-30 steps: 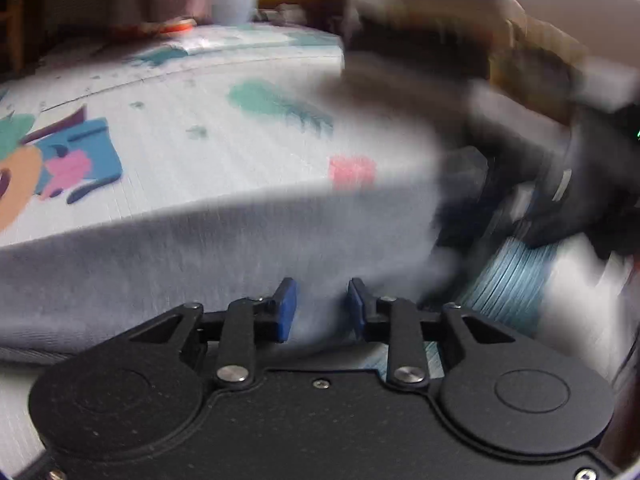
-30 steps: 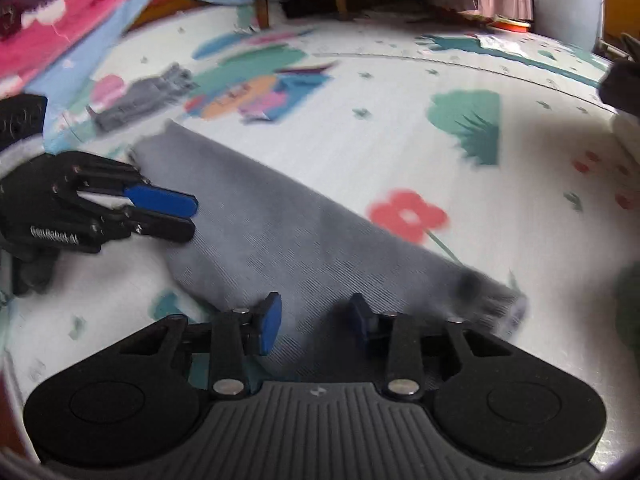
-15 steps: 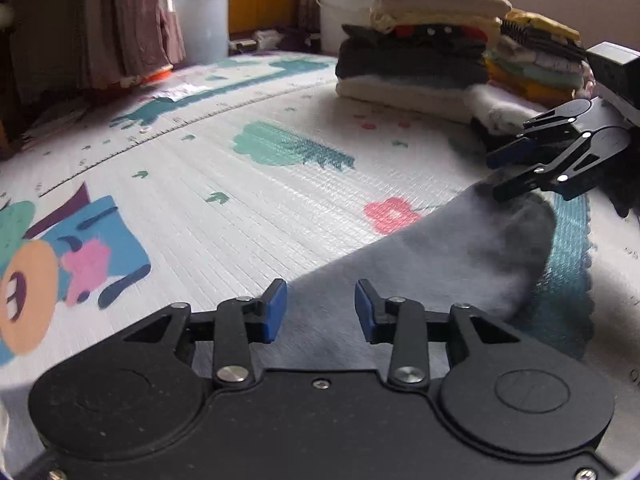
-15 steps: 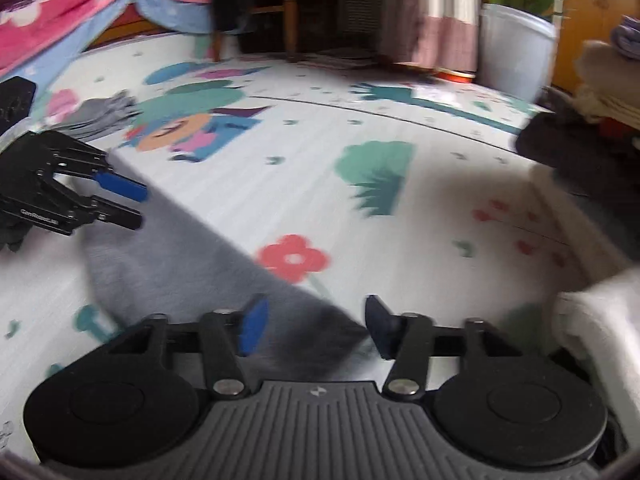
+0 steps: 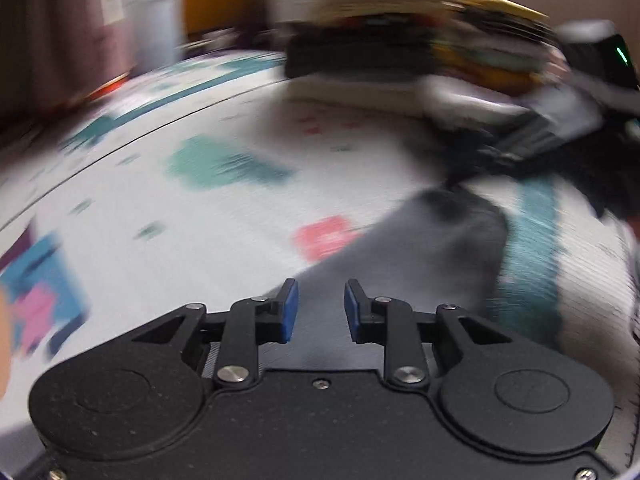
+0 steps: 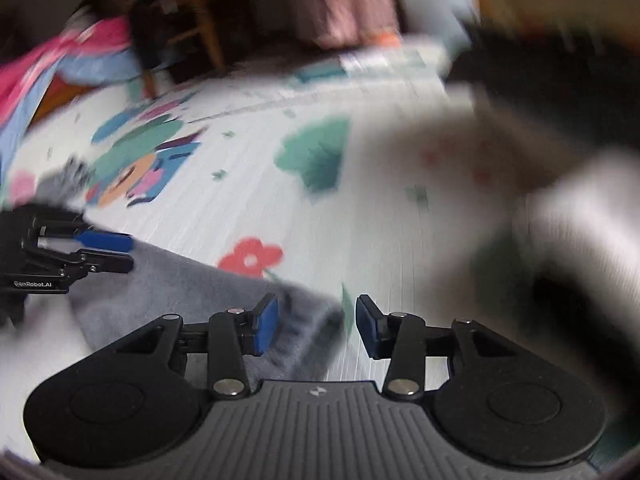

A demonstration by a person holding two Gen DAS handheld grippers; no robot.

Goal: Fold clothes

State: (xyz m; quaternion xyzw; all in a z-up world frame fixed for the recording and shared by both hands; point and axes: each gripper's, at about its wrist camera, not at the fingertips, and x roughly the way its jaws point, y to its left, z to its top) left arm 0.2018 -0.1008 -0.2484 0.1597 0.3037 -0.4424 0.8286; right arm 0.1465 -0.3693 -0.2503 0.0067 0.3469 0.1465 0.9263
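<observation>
While both grippers close, gapped, gripping nothing, the grey cloth [image 6: 192, 292] runs nine-to-three between left gripper [image 5: 317, 309] and right gripper [image 6: 316, 326].

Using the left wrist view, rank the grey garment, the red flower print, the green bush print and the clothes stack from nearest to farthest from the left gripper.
From the left gripper, whose jaws are closing:
1. Grey garment, right under and ahead, running right.
2. Red flower print, just ahead on the mat.
3. Green bush print, farther, left of centre.
4. Clothes stack, at the far edge, upper right.
</observation>
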